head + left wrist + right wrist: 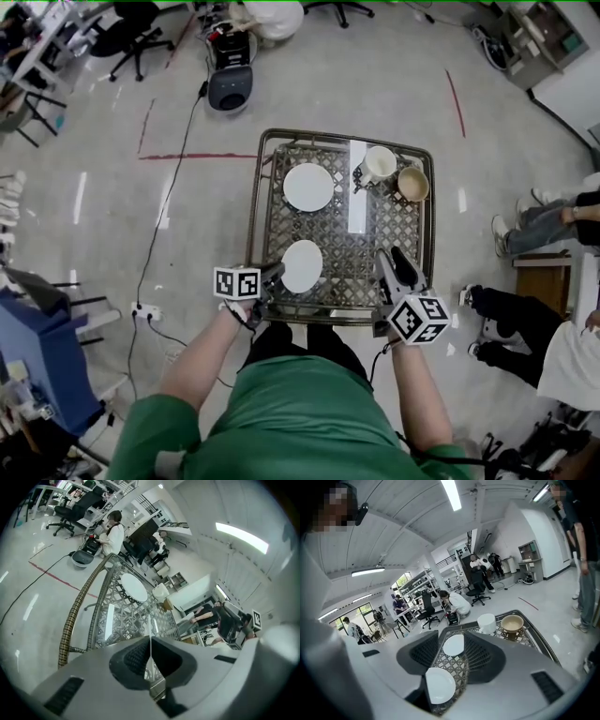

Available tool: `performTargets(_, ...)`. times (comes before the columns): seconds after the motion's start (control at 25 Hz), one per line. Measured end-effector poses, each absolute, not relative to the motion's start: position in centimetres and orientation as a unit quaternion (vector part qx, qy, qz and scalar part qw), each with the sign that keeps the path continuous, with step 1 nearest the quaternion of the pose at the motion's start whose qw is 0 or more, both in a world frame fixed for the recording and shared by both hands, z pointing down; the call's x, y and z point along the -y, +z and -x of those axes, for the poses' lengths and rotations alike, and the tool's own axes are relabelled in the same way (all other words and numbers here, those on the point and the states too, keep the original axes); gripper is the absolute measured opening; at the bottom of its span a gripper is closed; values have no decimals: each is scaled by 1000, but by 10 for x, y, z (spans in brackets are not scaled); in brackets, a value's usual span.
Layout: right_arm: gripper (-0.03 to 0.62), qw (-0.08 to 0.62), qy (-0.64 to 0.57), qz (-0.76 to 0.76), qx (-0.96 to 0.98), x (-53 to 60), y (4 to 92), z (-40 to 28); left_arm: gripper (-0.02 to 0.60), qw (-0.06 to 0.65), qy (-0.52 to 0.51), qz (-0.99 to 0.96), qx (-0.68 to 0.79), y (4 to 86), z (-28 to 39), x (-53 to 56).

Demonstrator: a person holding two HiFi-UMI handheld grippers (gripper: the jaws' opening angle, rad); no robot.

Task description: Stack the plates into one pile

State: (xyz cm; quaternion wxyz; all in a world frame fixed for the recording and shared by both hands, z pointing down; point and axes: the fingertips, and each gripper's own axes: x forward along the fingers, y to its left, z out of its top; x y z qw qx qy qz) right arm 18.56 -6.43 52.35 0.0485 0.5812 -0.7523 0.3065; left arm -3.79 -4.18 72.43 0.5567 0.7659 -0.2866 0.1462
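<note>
White near plate (302,266): held over the table's (254,202) near edge, its rim clamped by the left gripper (278,275).
Idle tool: right gripper (394,257), jaws parted, nothing between them.
Pile target: far plate (308,187), laid toward the far-left corner.
Risk: the plate could be tilted out of so thin a rim grip and dropped.
Surface: open metal lattice, edged by a raised rim.
Room: glossy grey floor (94,141), crossed by a cable (178,150).
</note>
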Motion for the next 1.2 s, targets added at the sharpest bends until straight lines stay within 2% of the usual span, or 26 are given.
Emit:
performTargets(0.64,184,45,306,-585,750,83,516,-194,28,546,28,-769,331,676,60,141)
performTargets(1.2,184,69,318,-600,730,102,526,-230,28,566,-2,-748,347,703,31,240)
